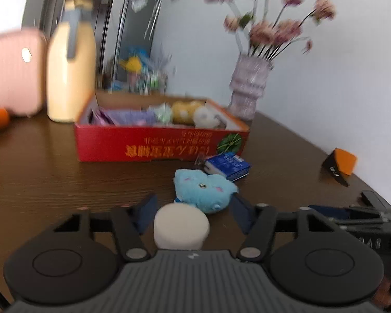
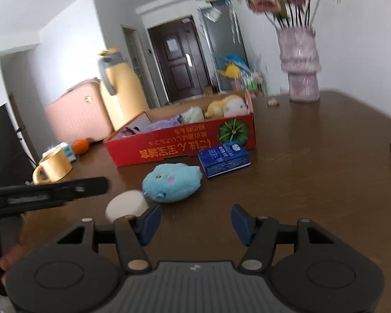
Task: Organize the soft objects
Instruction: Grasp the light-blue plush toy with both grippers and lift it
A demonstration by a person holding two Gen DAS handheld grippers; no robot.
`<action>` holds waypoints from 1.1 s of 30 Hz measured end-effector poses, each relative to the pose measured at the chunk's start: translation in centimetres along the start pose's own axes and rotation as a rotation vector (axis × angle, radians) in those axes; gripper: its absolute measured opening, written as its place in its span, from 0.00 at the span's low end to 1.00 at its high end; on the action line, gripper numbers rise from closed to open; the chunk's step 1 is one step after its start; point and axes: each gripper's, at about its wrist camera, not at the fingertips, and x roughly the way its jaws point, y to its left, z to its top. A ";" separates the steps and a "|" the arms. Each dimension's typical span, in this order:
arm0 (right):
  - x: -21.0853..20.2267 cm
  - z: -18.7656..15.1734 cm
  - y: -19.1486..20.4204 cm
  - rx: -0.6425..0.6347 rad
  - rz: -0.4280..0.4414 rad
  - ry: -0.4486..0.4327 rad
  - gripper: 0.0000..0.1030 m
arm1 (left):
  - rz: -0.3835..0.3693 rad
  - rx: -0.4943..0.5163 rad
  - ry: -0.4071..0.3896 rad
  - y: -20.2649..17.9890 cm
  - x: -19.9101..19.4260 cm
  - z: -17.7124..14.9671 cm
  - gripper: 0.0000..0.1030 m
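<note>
Several plushies in box (image 1: 159, 144), blue plush (image 1: 203, 191) at twelve, white puff (image 1: 181, 227) unpacked; left gripper (image 1: 193, 215) straddling puff ungripped, right gripper (image 2: 195, 224) agape, empty

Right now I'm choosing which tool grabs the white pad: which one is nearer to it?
Left. The left tool has the white pad between its open fingers; the right tool sits beside it, empty.

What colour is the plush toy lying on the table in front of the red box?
Light blue, with small pink cheek spots. The plush toy shows best in the right wrist view.
</note>
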 end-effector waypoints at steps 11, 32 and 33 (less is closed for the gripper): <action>10.2 2.8 -1.0 0.153 0.139 0.098 0.33 | -0.191 -0.262 0.188 5.4 9.1 1.2 0.35; 6.3 1.6 -0.6 0.163 0.223 0.036 0.04 | -0.285 -0.156 0.083 2.2 4.2 2.0 0.09; 5.6 1.5 -0.8 0.169 0.204 0.024 0.10 | -0.266 -0.148 0.075 1.9 3.6 2.0 0.10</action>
